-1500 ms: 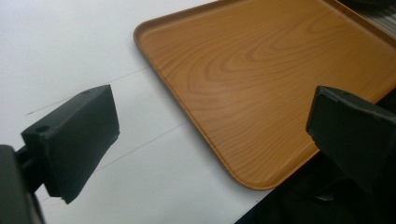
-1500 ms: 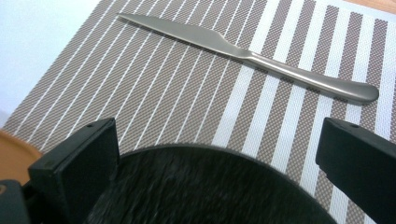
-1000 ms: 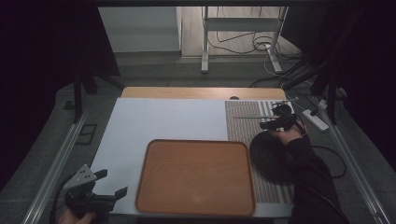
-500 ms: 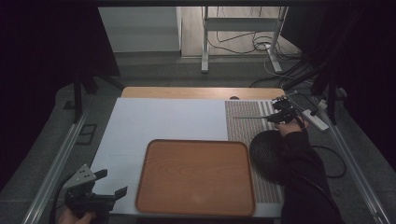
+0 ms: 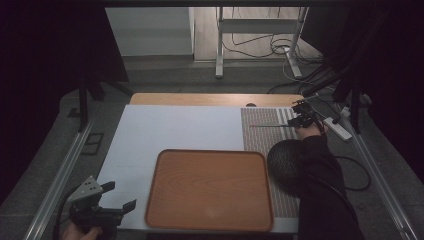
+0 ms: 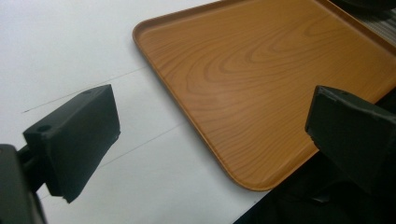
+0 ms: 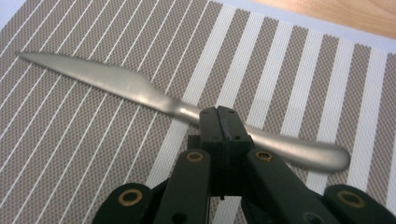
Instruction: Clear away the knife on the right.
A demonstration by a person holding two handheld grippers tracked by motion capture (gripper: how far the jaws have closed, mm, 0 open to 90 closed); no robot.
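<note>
1. Knife, long and silver and made of shiny metal (image 7: pixel 140 91), lies on the brown striped woven placemat (image 7: pixel 74 154) at the far right of the table.
2. The right gripper (image 7: pixel 220 122) has its two black jaws pressed tight together, right at the knife's handle. I cannot tell if they pinch the handle or just sit on top of it.
3. The left gripper (image 6: pixel 210 135) has its jaws wide apart and holds nothing. It hangs at the near left corner of the table.
4. The knife looks smooth, with a pointy blade and a round handle end. The placemat looks bumpy, with thin and thick white lines.
5. Between the grippers sits the big orange-brown wooden tray with round corners (image 5: pixel 210 187). Nothing lies in it.
6. I think the job has just begun. The knife is not lifted yet. It may need to go onto the tray.
</note>
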